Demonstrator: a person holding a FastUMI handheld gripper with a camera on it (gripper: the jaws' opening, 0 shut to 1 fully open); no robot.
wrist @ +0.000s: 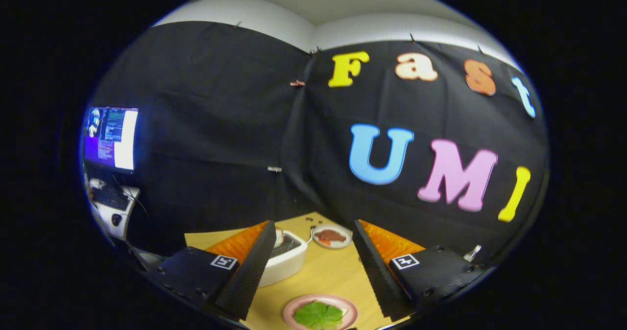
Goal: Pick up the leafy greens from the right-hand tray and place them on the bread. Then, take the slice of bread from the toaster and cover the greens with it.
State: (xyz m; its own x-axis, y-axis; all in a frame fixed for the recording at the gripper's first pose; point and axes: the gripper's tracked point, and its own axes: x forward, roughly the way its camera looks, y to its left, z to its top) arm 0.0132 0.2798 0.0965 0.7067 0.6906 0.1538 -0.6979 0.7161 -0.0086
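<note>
While the gripper point(313, 266) hangs above the wooden table point(318, 276), its two fingers stand spread wide apart and grasp nothing; bare tabletop shows in the gap between them. Between the fingers and nearest the camera lies a pink plate point(321, 312), and on it rest the leafy greens point(318, 315), a flat green leaf that covers most of the bread point(344, 312), of which just a pale sliver peeks out at the leaf's right side. The greens touch neither finger; they lie low in the gap, closer to the fingers' bases than to their tips. Just beside the left finger, partly hidden behind it, stands the white toaster point(284, 259) with a dark top opening; a pale shape at its near end may be the slice of bread, though I cannot tell for sure. Beyond the fingertips, farther along the table, sits a small tray point(332, 236) holding something reddish brown. Well off to the left, a lit monitor point(111, 138) stands over a keyboard point(111, 200) on a white desk.
</note>
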